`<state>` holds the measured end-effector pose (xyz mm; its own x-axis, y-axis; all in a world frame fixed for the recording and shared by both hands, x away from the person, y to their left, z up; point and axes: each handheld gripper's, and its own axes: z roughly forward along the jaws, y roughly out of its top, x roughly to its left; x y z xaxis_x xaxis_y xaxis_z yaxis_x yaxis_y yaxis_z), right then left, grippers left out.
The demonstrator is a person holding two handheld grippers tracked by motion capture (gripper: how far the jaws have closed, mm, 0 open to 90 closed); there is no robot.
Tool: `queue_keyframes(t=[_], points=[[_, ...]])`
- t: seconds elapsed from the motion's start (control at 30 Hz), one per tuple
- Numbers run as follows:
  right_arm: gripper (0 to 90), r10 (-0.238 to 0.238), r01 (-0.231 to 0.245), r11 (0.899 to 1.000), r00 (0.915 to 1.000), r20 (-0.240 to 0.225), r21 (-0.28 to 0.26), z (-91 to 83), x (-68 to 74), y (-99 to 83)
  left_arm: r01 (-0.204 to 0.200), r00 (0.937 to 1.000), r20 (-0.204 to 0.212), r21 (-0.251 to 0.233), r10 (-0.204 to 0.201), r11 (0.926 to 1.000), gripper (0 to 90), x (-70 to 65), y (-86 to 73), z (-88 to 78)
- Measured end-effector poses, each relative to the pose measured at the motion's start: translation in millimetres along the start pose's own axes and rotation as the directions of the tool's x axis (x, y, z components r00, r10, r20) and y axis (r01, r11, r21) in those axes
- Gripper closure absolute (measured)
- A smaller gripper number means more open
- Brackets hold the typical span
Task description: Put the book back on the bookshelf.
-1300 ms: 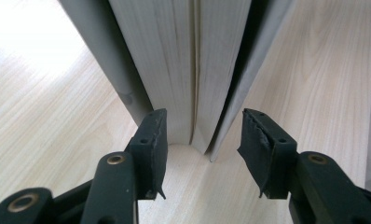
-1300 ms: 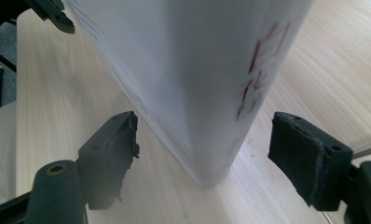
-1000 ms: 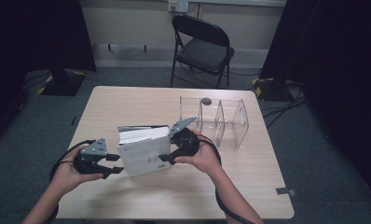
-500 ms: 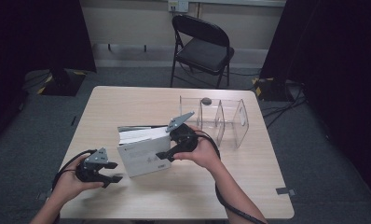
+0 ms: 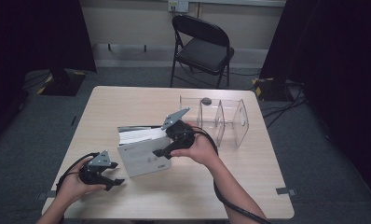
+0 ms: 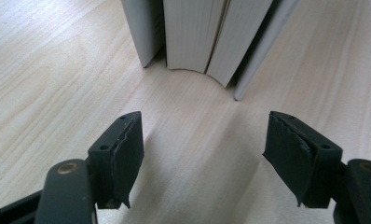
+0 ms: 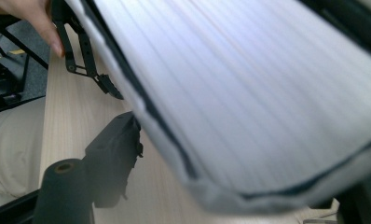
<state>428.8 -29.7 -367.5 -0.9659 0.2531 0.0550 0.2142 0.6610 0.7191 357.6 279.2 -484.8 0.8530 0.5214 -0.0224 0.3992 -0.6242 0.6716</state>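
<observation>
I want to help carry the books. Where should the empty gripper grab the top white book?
Probably the white book by its free left edge, coming in level from the left. The right gripper already holds its right side and tilts it up, so that edge stands open to the left gripper, whose jaws are apart.

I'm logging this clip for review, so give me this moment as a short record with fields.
work in hand: white book tilted up off the table
right tool: closed on the book's edge, propping the cover
left tool: jaws have just been opening; nothing between them; apart from the book, low by the table's near left edge
other books: stack of pages behind the white book
farther back: clear divider rack
beyond table: black folding chair
</observation>
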Motion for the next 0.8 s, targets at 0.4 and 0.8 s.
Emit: queue_keyframes(t=[0.4, 0.8], points=[[35.9, -0.03, 0.031, 0.999, 0.9993, -0.02, 0.042, -0.6, -1.3, 5.3, 0.003, 1.0, -0.006, -0.034, -0.004, 0.9994, 19.6, 4.9, -7.7, 6.3], [51.8, -0.034, 0.034, 0.996, 0.9994, -0.008, 0.084, -5.3, 8.4, 6.9, 0.007, 0.9999, -0.013, -0.068, -0.007, 0.9977, 14.7, 4.5, -11.0, 9.6]])
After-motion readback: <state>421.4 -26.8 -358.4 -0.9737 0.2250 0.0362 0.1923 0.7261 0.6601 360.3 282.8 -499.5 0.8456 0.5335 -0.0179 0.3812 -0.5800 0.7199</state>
